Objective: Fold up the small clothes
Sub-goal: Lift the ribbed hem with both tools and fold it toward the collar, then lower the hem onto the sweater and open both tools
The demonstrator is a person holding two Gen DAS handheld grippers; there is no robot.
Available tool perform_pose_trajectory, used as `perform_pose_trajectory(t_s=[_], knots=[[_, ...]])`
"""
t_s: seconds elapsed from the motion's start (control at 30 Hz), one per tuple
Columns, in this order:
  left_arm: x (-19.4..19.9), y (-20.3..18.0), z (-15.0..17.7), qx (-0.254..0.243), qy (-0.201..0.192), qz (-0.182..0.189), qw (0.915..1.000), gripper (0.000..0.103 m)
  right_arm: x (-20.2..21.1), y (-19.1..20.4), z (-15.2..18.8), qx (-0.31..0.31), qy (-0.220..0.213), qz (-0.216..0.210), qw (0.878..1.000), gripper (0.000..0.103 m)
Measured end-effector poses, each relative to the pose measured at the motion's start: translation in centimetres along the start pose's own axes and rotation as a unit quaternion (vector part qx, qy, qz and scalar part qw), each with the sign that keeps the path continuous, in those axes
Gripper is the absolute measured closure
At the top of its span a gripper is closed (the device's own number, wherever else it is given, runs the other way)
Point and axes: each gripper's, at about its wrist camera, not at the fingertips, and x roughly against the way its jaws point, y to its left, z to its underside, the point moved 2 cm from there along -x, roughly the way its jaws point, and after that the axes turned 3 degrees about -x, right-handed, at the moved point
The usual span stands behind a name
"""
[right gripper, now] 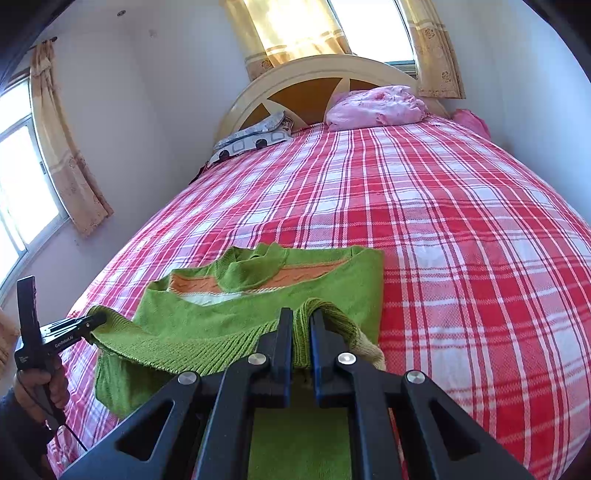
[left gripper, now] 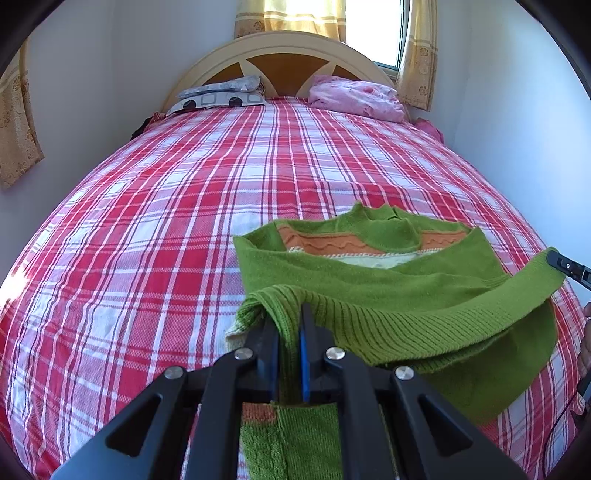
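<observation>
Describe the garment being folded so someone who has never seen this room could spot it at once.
On the red-and-white plaid bed, look at the end far from the headboard and pillows. The green knit sweater lies there, its ribbed hem lifted. It is the only green item, with an orange band across the chest.

Plaid bed (left gripper: pixel 184 221) — sunlit curtained window (left gripper: pixel 373 29)

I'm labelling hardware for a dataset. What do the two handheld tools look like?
Both are matte black. The left tool and right tool have angular linkage arms with silver round pins and blue-edged fingers. Seen from the right wrist, the left tool carries small white lettering, a thin black cable, and a dark sleeve behind it.
</observation>
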Motion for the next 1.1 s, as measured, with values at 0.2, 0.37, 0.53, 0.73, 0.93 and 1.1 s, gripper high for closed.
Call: perform_pose_trajectory(t_s=[0.2, 0.37, 0.53, 0.73, 0.93, 1.1], knots=[[-0.8, 0.0, -1.9, -0.002, -0.006, 0.001, 1.0, 0.093, -0.9, -0.3, -1.2, 0.004, 0.0, 0.005, 1.0, 0.095], [-2.2, 0.5, -3.0, 0.005, -0.004, 0.004, 1.0, 0.093, -2.1, -0.4, -2.5, 0.007, 0.002, 0.008, 1.0, 0.095], [-5.0, 1.2, -3.8, 0.019, 0.015, 0.009, 0.9997, 0.093, -4.7, -1.1, -3.9, -0.007, 0.021, 0.013, 1.0, 0.095], [-9.5, 1.7, -3.9, 0.037, 0.039, 0.004, 0.9985, 0.092, -9.6, -2.2, -5.0, -0.01, 0.059, 0.036, 0.998, 0.095], [-11.0, 1.9, -3.9, 0.047, 0.026, 0.0, 0.9986, 0.084, -14.1, -3.7, -6.0, -0.017, 0.086, 0.057, 0.995, 0.094], [-10.0, 1.8, -3.1, 0.035, 0.013, -0.007, 0.9993, 0.06, -15.1, -5.1, -6.1, -0.037, 0.085, 0.086, 0.992, 0.033]])
